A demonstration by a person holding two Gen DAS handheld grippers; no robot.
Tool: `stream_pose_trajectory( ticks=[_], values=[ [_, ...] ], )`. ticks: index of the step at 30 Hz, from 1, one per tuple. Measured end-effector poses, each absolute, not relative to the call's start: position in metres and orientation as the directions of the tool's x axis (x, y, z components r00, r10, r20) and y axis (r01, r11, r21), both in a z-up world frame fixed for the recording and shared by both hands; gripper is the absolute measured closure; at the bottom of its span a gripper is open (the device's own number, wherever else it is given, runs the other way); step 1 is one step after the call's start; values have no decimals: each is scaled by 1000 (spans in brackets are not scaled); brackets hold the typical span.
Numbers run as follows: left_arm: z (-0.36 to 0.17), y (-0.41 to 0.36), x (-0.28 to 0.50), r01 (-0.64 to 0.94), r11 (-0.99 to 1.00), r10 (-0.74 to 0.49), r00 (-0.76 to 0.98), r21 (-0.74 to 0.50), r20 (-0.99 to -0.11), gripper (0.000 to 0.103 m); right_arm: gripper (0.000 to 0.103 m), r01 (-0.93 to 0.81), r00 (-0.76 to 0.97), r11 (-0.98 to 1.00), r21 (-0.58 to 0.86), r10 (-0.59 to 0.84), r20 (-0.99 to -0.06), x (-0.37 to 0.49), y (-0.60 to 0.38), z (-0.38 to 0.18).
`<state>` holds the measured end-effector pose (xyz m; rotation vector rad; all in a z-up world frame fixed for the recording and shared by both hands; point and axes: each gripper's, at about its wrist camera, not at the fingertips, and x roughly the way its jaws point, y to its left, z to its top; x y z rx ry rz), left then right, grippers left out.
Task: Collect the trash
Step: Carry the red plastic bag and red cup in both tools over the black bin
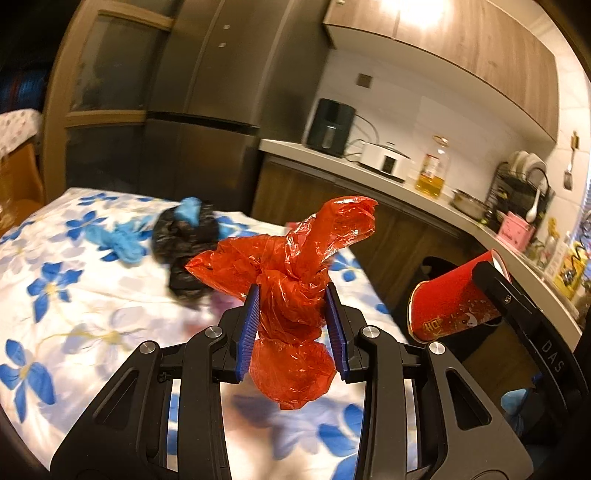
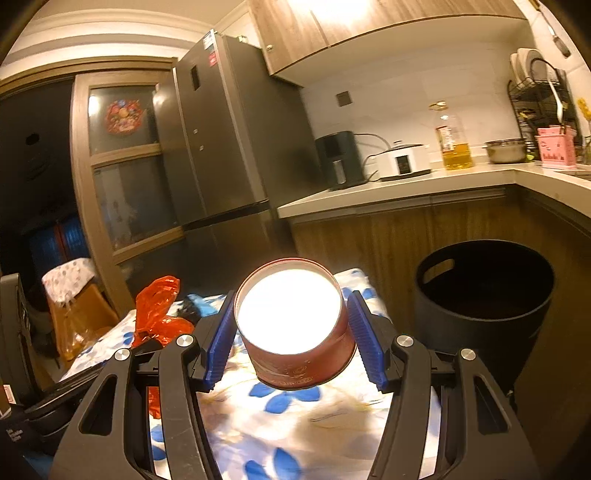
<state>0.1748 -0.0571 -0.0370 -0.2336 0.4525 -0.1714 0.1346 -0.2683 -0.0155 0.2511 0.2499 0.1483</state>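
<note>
Black bin point(image 2: 484, 295) only in R view; blue gloves point(image 1: 118, 240) only L

Grey fridge point(image 2: 221, 147), wood cabinets point(image 2: 332, 29), white counter point(image 2: 406, 188).

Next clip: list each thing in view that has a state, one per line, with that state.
Left hand-held gripper: shut on red bag.
Red bag: knotted, crumpled, held off the table.
Right hand-held gripper: shut on red cup.
Red cup: empty, tilted, mouth toward camera.
Bin: open, upright.
Black bag: crumpled on table.
</note>
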Motion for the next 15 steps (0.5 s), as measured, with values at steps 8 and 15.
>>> stream_pose_trajectory(
  ticks=[8, 15],
  values=[
    [-22, -114, 195, 230, 943, -308, 877, -238, -370, 70, 45, -18, 978, 964, 266, 73, -196, 131, -317, -7],
    [-9, -186, 218, 369, 904, -423, 847, -217, -323, 69, 45, 111, 985, 955, 275, -68, -160, 137, -372, 3]
  ],
)
